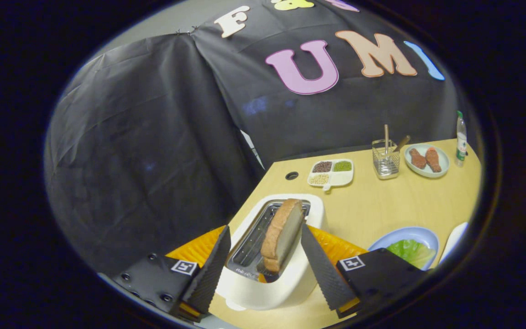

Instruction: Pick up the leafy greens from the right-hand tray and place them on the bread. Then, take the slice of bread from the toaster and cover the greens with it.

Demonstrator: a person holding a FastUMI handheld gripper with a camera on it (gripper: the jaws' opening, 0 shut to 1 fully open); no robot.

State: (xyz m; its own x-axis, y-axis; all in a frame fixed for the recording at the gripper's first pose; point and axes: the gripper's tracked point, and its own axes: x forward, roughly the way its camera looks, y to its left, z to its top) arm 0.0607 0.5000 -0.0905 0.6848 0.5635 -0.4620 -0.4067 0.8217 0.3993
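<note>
Open gripper (263, 267) straddles the bread (282, 234) standing in the toaster (272, 283), lower centre of frame, fingers not touching it. An off-centre squeeze could tip the leaning slice back into its slot.

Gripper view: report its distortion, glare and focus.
Gripper view: fisheye bending curves the table edge and tilts the whole scene; the bread slice in the toaster is sharp, between the open fingers of the hand-held gripper; faint bluish glare on the black cloth wall; far plate looks soft.
</note>
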